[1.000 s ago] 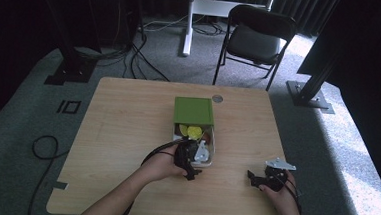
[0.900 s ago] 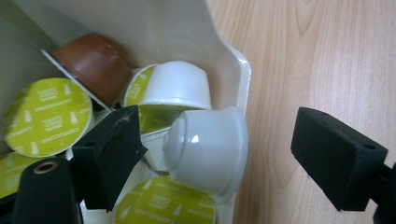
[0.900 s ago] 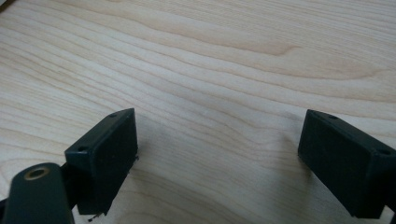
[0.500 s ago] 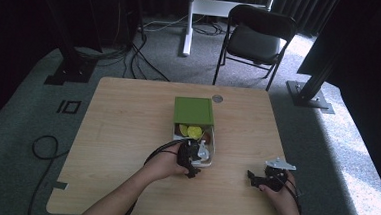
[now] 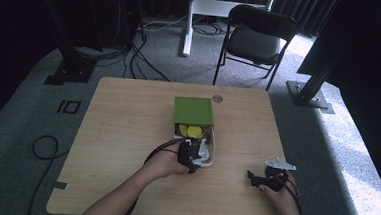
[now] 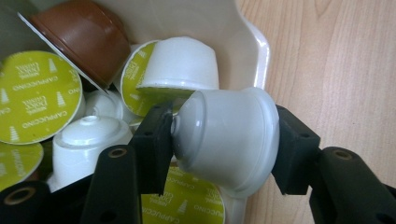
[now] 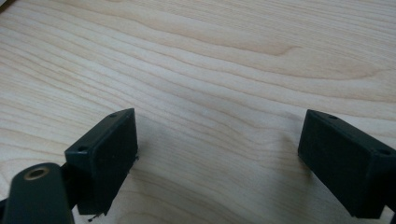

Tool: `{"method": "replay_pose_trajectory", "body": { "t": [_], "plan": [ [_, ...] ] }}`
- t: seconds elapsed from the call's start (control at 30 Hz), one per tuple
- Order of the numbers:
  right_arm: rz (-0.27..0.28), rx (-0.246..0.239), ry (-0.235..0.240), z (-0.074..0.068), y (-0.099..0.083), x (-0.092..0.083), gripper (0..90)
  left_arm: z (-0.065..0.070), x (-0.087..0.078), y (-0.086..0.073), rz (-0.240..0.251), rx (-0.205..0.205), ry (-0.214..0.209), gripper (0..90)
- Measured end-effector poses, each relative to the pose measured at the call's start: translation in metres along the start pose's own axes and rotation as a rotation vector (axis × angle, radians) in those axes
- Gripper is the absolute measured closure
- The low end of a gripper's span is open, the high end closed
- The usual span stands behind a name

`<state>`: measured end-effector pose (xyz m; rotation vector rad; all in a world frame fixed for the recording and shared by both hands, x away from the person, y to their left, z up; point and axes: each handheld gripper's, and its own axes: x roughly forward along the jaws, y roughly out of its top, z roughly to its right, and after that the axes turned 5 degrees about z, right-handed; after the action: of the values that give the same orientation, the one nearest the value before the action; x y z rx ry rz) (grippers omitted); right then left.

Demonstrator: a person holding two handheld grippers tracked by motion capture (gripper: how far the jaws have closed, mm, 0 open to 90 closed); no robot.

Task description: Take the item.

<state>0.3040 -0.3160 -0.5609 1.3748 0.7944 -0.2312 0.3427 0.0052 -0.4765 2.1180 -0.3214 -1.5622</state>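
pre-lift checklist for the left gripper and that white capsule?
1. Left gripper shut on the white capsule: ok, a jaw on each end.
2. Capsule seated square: not ok, it lies on its side, gripped end to end.
3. Other capsules clear of it: cannot tell, another white capsule and a green lid lie close.
4. Lift path over the box wall: ok, the capsule sits at the rim.
5. Green box lid out of the way: ok, at the far end.
6. Right gripper clear: ok, open over bare table.
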Motion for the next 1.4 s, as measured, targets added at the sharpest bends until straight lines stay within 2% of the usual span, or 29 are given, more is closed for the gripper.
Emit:
{"method": "replay_pose_trajectory", "body": {
  "t": [0.07,0.17,0.37,0.4,0.77,0.8,1.0,1.13,1.17,1.23,1.27,1.33,1.37,1.4],
  "plan": [
    [0.000,0.000,0.000,0.000,0.000,0.000,11.7,0.000,-0.001,0.000,0.000,-0.001,0.000,49.2],
    [0.001,0.002,0.000,0.000,0.000,0.000,11.7,-0.001,-0.007,0.001,0.034,-0.027,-0.005,49.6],
    [0.000,0.001,0.000,0.000,0.000,0.000,11.7,-0.001,-0.016,0.003,0.053,-0.026,0.009,49.9],
    [0.000,0.000,0.000,0.000,0.000,0.000,11.7,-0.001,-0.017,0.004,0.065,-0.039,0.008,49.9],
    [0.001,-0.001,0.000,0.000,0.000,0.000,11.7,-0.001,-0.030,0.005,0.107,-0.036,0.002,50.0],
    [0.001,-0.001,0.000,0.000,0.000,0.000,11.7,-0.003,-0.034,0.004,0.128,-0.048,0.009,50.1],
    [0.001,-0.001,0.000,0.000,0.000,0.000,11.7,-0.008,-0.047,0.002,0.169,-0.077,0.027,50.1],
    [0.001,-0.001,0.000,0.000,0.000,0.000,11.7,-0.010,-0.055,0.002,0.196,-0.076,0.048,50.1],
    [-0.002,0.001,0.001,0.000,0.000,0.000,11.7,-0.009,-0.065,0.002,0.250,-0.090,0.073,50.1],
    [-0.002,0.001,0.001,0.000,0.000,0.000,11.7,-0.009,-0.069,0.002,0.267,-0.098,0.077,50.1],
    [-0.002,0.001,0.001,0.000,0.000,0.000,11.7,-0.010,-0.076,0.000,0.308,-0.119,0.098,50.1],
    [-0.002,0.001,0.001,0.000,0.000,0.000,11.7,-0.010,-0.079,-0.001,0.321,-0.119,0.109,50.2],
    [-0.002,0.001,0.000,0.000,0.000,0.000,11.7,-0.011,-0.084,-0.003,0.351,-0.138,0.130,50.2],
    [-0.002,0.001,0.001,0.000,0.000,0.000,11.7,-0.011,-0.087,-0.005,0.362,-0.137,0.135,50.2]
  ]
}}
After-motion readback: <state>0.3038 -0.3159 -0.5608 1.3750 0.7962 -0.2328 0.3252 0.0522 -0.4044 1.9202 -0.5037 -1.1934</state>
